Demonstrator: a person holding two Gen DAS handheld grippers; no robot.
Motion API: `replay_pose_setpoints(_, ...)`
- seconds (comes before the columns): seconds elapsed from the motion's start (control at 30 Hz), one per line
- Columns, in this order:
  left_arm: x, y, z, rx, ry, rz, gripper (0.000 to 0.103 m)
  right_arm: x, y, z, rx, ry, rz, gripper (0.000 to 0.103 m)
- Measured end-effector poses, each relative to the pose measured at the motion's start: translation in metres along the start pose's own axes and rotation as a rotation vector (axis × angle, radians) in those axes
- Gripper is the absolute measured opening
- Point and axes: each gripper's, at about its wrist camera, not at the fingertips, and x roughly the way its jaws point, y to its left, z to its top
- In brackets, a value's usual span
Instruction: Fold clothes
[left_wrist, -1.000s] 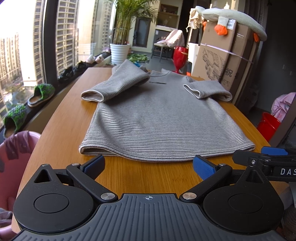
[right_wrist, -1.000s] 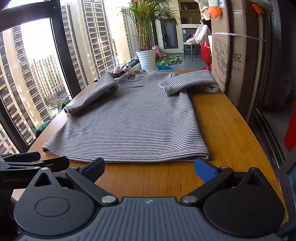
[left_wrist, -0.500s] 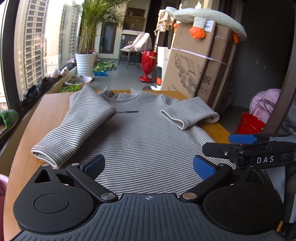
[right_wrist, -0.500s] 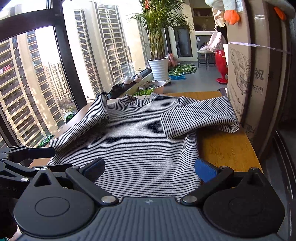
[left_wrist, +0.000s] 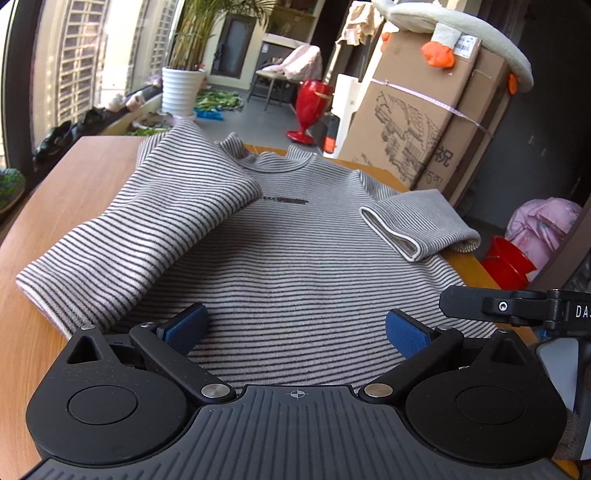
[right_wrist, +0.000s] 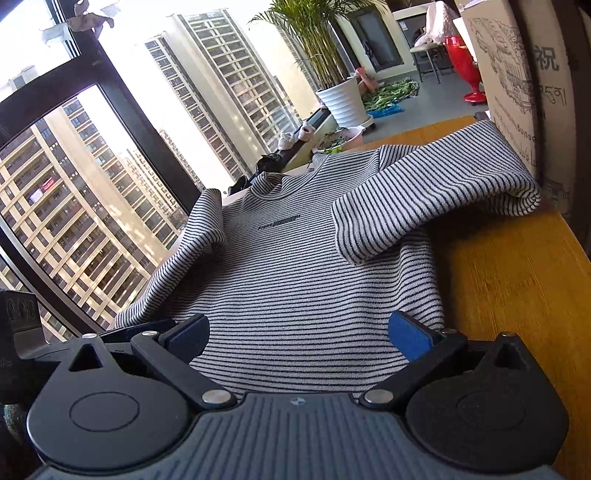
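A grey-and-black striped sweater (left_wrist: 295, 258) (right_wrist: 303, 273) lies flat on the wooden table (left_wrist: 74, 177) (right_wrist: 517, 280), collar at the far end, both sleeves folded inward over the chest. My left gripper (left_wrist: 295, 328) hovers open over the sweater's lower body, blue pads wide apart, nothing between them. My right gripper (right_wrist: 299, 332) is open too, over the lower right part of the body near the side edge. The right gripper's black arm shows at the right edge of the left wrist view. The hem is hidden under both grippers.
Tall cardboard boxes (left_wrist: 424, 122) (right_wrist: 532, 92) stand against the table's right side, close to the folded right sleeve. A large window (right_wrist: 92, 184) runs along the left. A potted plant (left_wrist: 183, 88), red stool (left_wrist: 310, 107) and red bucket (left_wrist: 509, 262) sit on the floor beyond.
Both grippers moved forward from the near table edge over the hem and now sit above the sweater's lower body, closer to the sleeves. Both stayed open.
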Motion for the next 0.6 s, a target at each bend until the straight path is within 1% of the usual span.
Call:
replay_pose_setpoints(0.1,-0.007,-0.002,-0.006,-0.016,0.001,-0.021,0.103,-0.008,0.013,-0.014,-0.114,0.031,-0.025,0.103)
replay_pose_setpoints(0.2,-0.021,-0.012,-0.021,0.001,0.004,-0.042,0.103,-0.022,0.027,-0.036,-0.228,0.045,-0.056,0.103)
replay_pose_setpoints(0.23,-0.027,-0.017,-0.027,0.012,0.005,-0.048,0.103,-0.029,0.031,-0.043,-0.249,0.048,-0.066,0.103)
replay_pose_setpoints(0.3,-0.037,-0.029,-0.041,0.044,0.002,-0.055,0.103,-0.041,0.035,-0.054,-0.260,0.053,-0.079,0.103)
replay_pose_setpoints(0.37,-0.042,-0.039,-0.051,0.074,-0.011,-0.037,0.103,-0.049,0.039,-0.061,-0.288,0.062,-0.088,0.103)
replay_pose_setpoints(0.47,-0.045,-0.038,-0.053,0.037,-0.023,-0.056,0.103,-0.053,0.045,-0.066,-0.300,0.068,-0.114,0.103)
replay_pose_setpoints(0.6,-0.047,-0.033,-0.054,0.003,-0.044,-0.080,0.103,-0.058,0.051,-0.059,-0.283,0.070,-0.146,0.102)
